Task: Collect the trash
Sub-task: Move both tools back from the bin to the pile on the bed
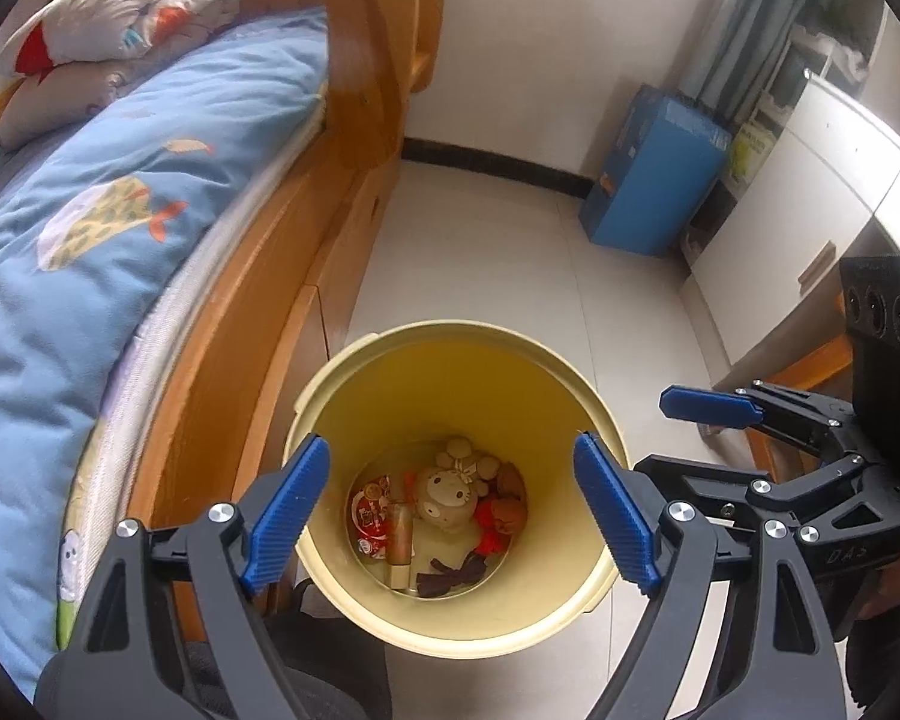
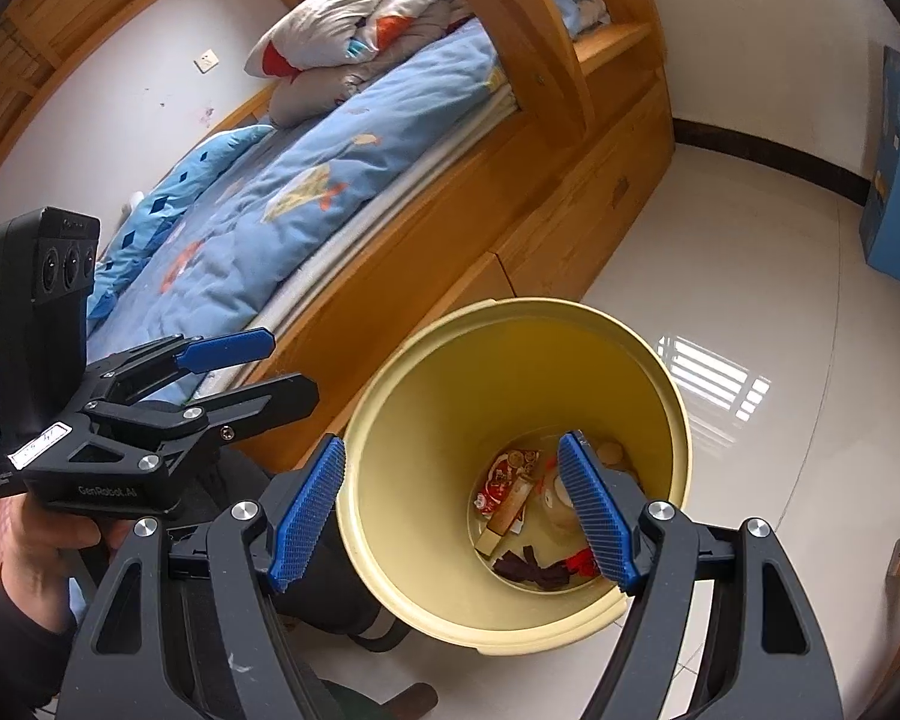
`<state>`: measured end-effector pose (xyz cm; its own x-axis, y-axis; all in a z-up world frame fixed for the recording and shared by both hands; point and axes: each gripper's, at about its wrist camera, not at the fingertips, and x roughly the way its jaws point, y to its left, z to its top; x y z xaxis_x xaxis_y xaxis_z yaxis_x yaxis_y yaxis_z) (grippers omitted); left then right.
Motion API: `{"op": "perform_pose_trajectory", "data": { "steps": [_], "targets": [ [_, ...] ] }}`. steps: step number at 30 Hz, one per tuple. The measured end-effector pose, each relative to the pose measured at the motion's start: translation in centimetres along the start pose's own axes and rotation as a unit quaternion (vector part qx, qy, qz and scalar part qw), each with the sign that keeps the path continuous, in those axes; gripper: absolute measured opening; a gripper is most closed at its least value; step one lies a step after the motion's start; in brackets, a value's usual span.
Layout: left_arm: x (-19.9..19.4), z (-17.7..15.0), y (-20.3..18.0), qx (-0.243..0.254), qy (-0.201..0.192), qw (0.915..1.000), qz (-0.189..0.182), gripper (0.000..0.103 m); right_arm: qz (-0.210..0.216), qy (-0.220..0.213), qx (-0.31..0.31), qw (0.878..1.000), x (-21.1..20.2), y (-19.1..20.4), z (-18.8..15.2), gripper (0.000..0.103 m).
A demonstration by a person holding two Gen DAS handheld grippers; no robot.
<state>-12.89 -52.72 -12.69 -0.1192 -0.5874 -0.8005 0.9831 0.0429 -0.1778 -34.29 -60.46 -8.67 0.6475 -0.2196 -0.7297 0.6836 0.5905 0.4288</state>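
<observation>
Claw, left (image 1: 450, 516): one, blue pads spread wide, nothing between them; it is held over the mouth of the bin. No earlier view is given against which to compare.

Claw, right (image 2: 459, 519): one, pads likewise parted and empty, also above the bin; in the left wrist view it is seen beside the left one, near the bin's right rim (image 1: 744, 420).

Bin (image 1: 390, 372): one, pale yellow, round, upright on the floor, just beside the wooden bed frame (image 1: 252, 312).

Contents of bin, lying on its bottom:
- one soft toy (image 1: 447, 495), beige, with red parts
- one red printed wrapper (image 1: 371, 516)
- one tan tube-shaped item (image 1: 401, 546)
- one dark brown bow-shaped scrap (image 1: 450, 576)
Smaller pieces cannot be counted.

Bed: one, with one blue patterned cover (image 1: 102, 204) and one folded quilt (image 1: 126, 18).

Box (image 1: 654, 180): one, blue, standing against the far wall, well apart from the bin.

Cabinet (image 1: 810, 198): one, white, at the right edge.

Hand (image 2: 36, 546): one seen, gripping the left claw's handle.

Edges and room: bin's left rim is close to the bed frame; pale tiled floor (image 1: 510, 264) lies open beyond and to the right of the bin, up to the box and cabinet.
</observation>
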Motion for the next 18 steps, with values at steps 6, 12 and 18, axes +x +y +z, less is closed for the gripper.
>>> {"op": "perform_pose_trajectory", "data": {
  "steps": [6, 12, 18],
  "targets": [
    [-5.6, -0.9, 1.7, -0.013, -0.056, 0.9978, 0.032, 0.088, 0.030, -0.013, -0.052, 0.998, -0.3, 4.3, 1.0, 0.072],
    [-12.3, -3.5, 5.4, -0.048, -0.104, 0.9891, 0.093, 0.090, 0.064, -0.011, -0.111, 0.992, 0.6, 10.0, 2.1, 0.072],
    [-18.6, -7.7, 9.2, -0.094, -0.133, 0.9720, 0.169, 0.096, 0.119, -0.011, -0.170, 0.978, 1.9, 17.4, 2.4, 0.074]
  ]
}}
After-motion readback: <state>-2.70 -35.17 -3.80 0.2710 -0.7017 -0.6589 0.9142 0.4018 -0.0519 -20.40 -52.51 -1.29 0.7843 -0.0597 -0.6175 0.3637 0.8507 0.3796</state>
